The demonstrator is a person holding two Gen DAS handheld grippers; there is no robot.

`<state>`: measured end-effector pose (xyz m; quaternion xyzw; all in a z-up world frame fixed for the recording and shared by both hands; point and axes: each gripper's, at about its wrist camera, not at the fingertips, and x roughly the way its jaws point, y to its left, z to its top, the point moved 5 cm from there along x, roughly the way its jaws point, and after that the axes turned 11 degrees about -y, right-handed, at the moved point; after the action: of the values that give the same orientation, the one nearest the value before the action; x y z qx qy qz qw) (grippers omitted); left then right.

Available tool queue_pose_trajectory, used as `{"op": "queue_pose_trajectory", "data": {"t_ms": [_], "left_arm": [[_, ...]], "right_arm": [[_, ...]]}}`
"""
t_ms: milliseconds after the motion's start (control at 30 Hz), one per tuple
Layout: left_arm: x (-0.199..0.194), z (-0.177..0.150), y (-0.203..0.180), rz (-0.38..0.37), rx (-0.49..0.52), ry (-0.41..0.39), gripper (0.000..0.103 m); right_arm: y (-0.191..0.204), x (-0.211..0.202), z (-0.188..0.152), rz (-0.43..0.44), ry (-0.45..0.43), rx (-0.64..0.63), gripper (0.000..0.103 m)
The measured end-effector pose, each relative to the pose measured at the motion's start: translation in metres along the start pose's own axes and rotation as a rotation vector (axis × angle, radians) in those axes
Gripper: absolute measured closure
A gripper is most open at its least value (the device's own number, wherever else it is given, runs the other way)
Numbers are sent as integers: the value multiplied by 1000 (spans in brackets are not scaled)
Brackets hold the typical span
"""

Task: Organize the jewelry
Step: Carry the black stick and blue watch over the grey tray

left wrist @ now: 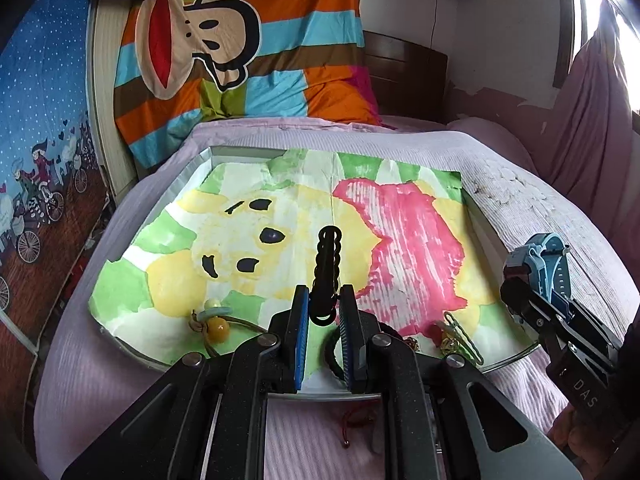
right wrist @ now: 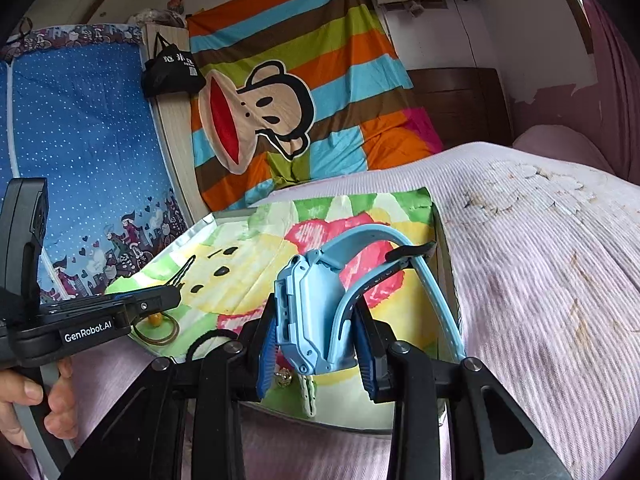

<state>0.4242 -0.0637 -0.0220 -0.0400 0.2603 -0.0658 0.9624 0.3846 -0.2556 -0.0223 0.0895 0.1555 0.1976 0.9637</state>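
Left wrist view: the left gripper (left wrist: pixel 324 312) is nearly closed, its blue pads (left wrist: pixel 301 332) pinching a black wavy hair tie (left wrist: pixel 327 268) that stands up from between them, above the tray (left wrist: pixel 486 236). On the painted paper (left wrist: pixel 280 216) lining the tray lie a cord with an amber bead (left wrist: pixel 219 330) and a pale green ring at the left, a black loop under the gripper, and a green clip (left wrist: pixel 464 336) with small gold pieces at the right. A red cord (left wrist: pixel 356 424) lies on the pink bedspread (left wrist: pixel 532 216) just in front of the tray. The right gripper (left wrist: pixel 532 276) is at the tray's right edge.

Right wrist view: the right gripper (right wrist: pixel 320 340) is partly closed on a light blue watch (right wrist: pixel 308 316), its case gripped between the pads and its straps curving upward over the tray's right side. The left gripper (right wrist: pixel 176 292) shows at the left, held by a hand (right wrist: pixel 36 400). A striped monkey sheet (right wrist: pixel 296 92) hangs behind the bed.
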Motion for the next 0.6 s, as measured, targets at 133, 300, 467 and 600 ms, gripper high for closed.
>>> {"op": "queue_pose_trajectory", "data": {"t_ms": [133, 300, 467, 600], "left_arm": [[13, -13, 4, 14, -15, 47, 91], [21, -22, 4, 17, -13, 63, 91], [23, -22, 4, 16, -10, 67, 91], [24, -24, 2, 5, 6, 70, 91]], "right_arm": [[-2, 10, -12, -8, 64, 3, 71], [3, 15, -20, -6, 92, -27, 71], [6, 21, -26, -4, 117, -54, 70], [10, 24, -29, -1, 132, -77, 62]]}}
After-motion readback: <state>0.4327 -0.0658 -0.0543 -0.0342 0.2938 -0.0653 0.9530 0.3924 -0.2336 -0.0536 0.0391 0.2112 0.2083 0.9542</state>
